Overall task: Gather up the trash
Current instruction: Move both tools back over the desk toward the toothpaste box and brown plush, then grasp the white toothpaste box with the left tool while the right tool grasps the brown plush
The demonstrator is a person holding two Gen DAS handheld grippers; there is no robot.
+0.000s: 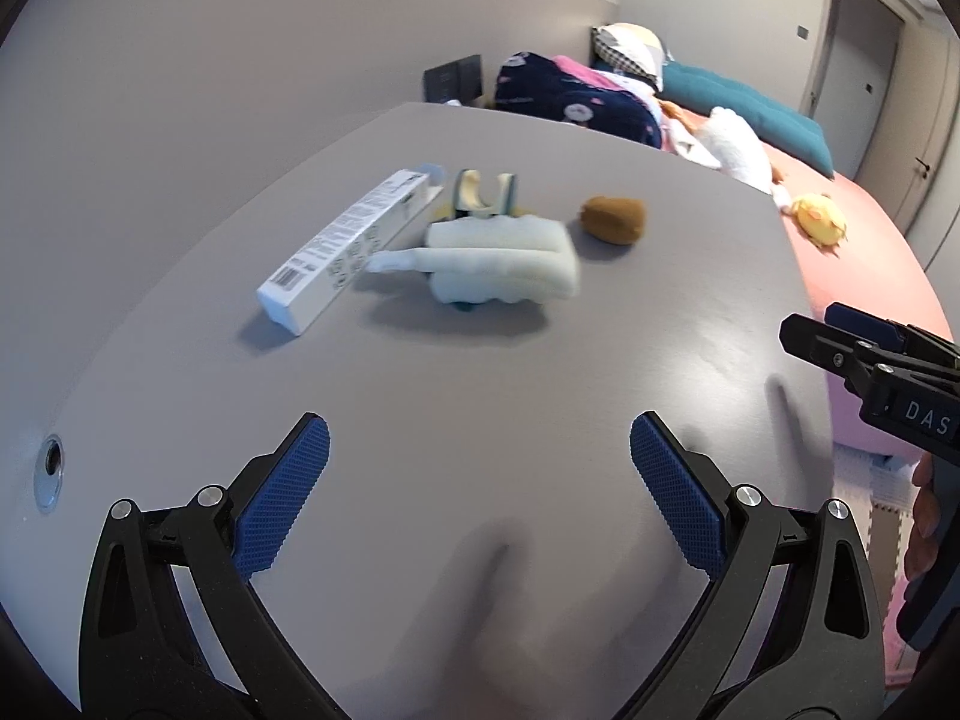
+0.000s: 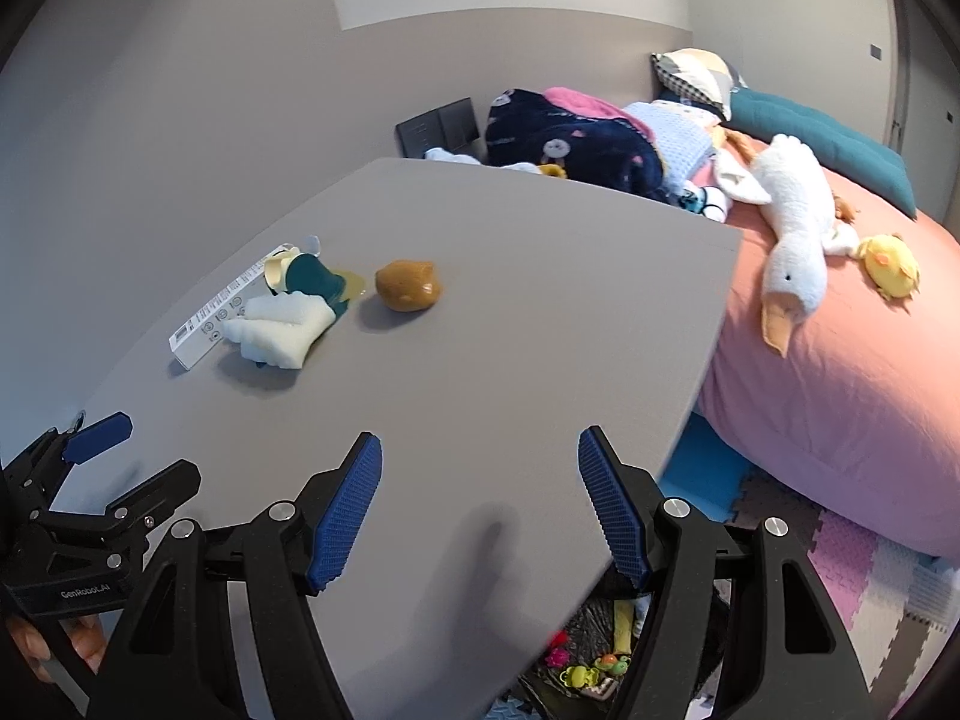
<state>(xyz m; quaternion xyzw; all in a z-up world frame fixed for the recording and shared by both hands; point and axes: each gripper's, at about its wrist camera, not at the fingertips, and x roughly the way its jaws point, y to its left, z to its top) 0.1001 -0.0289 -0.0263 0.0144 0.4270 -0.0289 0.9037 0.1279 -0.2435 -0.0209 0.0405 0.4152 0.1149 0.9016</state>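
Grey walls close off the room behind a bed (image 2: 840,396) under a salmon-pink cover, which runs along the right side of both views. On the bed lie a teal cushion (image 2: 828,138), a dark blue patterned blanket (image 2: 570,144), a white plush goose (image 2: 792,240) and a small yellow plush chick (image 2: 891,267). Foam floor mats (image 2: 852,564) in pink, grey and blue show below the bed's edge.

Next in size is the grey tabletop (image 2: 480,360), its right edge just beside the bed. The trash sits in a cluster on the far left part of it: a long white carton (image 1: 342,246) lying flat, with a crumpled white wad of foam or tissue (image 1: 504,264) touching its side, a tipped teal cup (image 2: 315,279) behind the wad with a pale yellowish spill at its mouth, and a small brown lump (image 1: 612,219) just to the right, apart from the rest.

Both tools hang over the near, bare part of the tabletop, well short of the trash. The left gripper (image 1: 480,492) has its blue-padded jaws spread wide with nothing between them. The right gripper (image 2: 480,504) is likewise parted and empty. A person's fingers (image 2: 60,645) show at the handle of the left tool.
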